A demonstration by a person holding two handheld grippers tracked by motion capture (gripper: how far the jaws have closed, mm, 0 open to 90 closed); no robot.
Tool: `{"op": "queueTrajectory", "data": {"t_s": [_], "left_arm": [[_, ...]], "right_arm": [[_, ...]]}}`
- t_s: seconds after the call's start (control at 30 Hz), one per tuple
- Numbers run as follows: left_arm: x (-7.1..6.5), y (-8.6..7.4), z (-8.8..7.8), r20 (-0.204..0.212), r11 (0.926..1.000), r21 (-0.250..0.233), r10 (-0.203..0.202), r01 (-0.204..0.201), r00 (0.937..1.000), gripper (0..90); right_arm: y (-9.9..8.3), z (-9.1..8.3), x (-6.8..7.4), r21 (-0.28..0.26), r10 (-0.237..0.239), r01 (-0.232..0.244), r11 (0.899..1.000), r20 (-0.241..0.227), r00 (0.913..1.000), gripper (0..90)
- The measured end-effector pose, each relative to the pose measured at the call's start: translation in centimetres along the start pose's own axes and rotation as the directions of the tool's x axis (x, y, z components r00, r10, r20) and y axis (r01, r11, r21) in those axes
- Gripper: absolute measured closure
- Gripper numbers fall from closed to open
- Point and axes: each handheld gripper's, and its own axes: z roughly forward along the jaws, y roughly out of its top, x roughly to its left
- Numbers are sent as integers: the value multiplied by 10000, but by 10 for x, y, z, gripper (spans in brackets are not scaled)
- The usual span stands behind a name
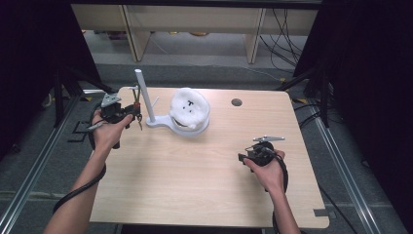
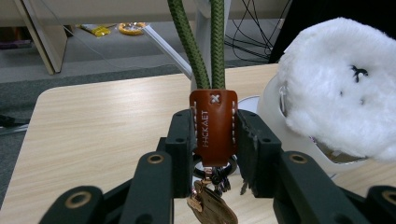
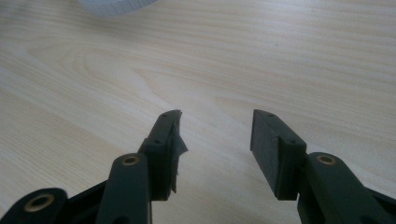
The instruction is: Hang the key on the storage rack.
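At a pale wooden table (image 1: 195, 175), a person works two hand-held grippers, forearms reaching in from the near edge. The left gripper (image 1: 136, 113), raised at the far left of the table with the wrist lifted off the surface, points right toward a white stand (image 1: 152, 119). Its jaws are clenched on the brown leather tab (image 2: 213, 126) of a keychain (image 1: 139, 105), seen from the left gripper view with both pads pressing the tab's sides. Two strands of green cord (image 2: 205, 42) rise from the tab, running upward in front of the stand's upright post (image 1: 144, 92); small metal charms (image 2: 210, 200) hang below the tab, between the jaws. Just right of the post, on the stand's round base, sits a fluffy white plush (image 1: 190, 108) with small black stitched marks on its face.

The right gripper (image 1: 241, 157) rests low at the near right of the table, well apart from the stand, the hand (image 1: 268, 165) wrapped around its body and the jaws pointing left. From the right gripper view its jaws stand released and spread, with bare wood grain between them and nothing held.
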Motion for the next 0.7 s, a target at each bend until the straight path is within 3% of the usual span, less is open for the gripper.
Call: {"op": "queueTrajectory", "data": {"t_s": [0.7], "left_arm": [[-2, -5, 12, -9, 9997, 192, -125, 125, 9999, 667]], "right_arm": [[0, 2, -2, -191, -217, 215, 9996, -75, 9997, 534]]}}
